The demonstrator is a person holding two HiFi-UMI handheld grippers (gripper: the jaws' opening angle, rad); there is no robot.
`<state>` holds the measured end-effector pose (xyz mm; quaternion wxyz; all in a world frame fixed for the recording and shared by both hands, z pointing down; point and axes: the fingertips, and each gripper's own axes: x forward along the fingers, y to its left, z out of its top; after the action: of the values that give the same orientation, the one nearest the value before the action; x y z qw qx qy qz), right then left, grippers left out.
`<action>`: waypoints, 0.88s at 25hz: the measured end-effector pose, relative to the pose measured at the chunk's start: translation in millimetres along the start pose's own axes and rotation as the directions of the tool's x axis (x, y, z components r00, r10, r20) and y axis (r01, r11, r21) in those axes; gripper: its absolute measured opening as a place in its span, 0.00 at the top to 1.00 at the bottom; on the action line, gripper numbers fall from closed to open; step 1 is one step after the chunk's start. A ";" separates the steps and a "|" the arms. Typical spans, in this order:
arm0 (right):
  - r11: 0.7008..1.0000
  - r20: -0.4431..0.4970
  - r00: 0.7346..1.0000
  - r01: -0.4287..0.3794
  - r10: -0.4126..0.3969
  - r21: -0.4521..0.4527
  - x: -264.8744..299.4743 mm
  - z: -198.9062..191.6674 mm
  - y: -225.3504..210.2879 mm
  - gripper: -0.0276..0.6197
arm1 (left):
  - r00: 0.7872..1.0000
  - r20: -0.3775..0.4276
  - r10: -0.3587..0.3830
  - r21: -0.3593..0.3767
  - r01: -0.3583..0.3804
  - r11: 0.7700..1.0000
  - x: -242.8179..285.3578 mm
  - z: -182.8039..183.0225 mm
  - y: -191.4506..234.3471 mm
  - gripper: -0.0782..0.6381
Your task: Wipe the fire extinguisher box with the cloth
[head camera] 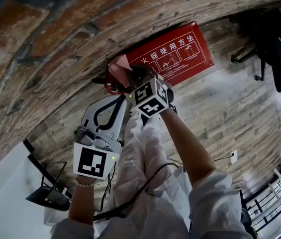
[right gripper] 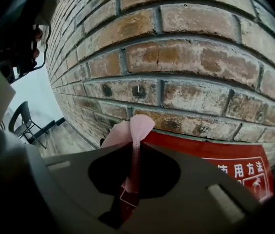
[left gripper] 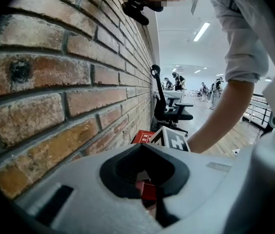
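**At the wall's foot: cloth clamped, box running off to the right**

Against the brick wall (head camera: 55,44), on the plank floor (head camera: 220,113): the fire extinguisher box (head camera: 180,59). Lay with its long axis along the wall. Showed a red top face with white print and pictograms.

Stretched away rightward from the right hand-held gripper (head camera: 134,77), poised at the box's left end and clearly the nearer of the two. Called, most likely, for a sweep along that long axis.

Lower and well short of the box: the left hand-held gripper (head camera: 124,97), jaws together on nothing.

Pinched in the right one: the pink cloth (head camera: 119,67), folds poking past the tips. Contact with the box unclear.
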<state>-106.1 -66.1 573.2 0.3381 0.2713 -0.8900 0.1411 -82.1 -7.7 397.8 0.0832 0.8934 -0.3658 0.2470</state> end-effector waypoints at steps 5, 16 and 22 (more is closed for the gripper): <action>1.000 -0.001 1.000 0.016 -0.016 -0.002 -3.7 -3.0 -9.5 0.91 | 1.000 0.005 -0.016 0.009 0.016 1.000 4.3 2.6 -2.9 0.89; 0.998 -0.004 0.998 0.065 -0.065 -0.001 -18.7 -14.4 -40.3 0.91 | 0.999 0.002 -0.044 0.033 0.043 0.999 16.1 7.3 -12.7 0.89; 0.996 -0.019 0.996 0.082 -0.083 -0.018 -27.2 -20.7 -56.9 0.91 | 0.999 -0.004 -0.052 0.052 0.052 0.997 18.9 9.0 -15.3 0.89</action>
<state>-45.4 -92.8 573.7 0.3545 0.3036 -0.8759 0.1221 -56.6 -11.3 400.0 0.0666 0.9042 -0.3360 0.2553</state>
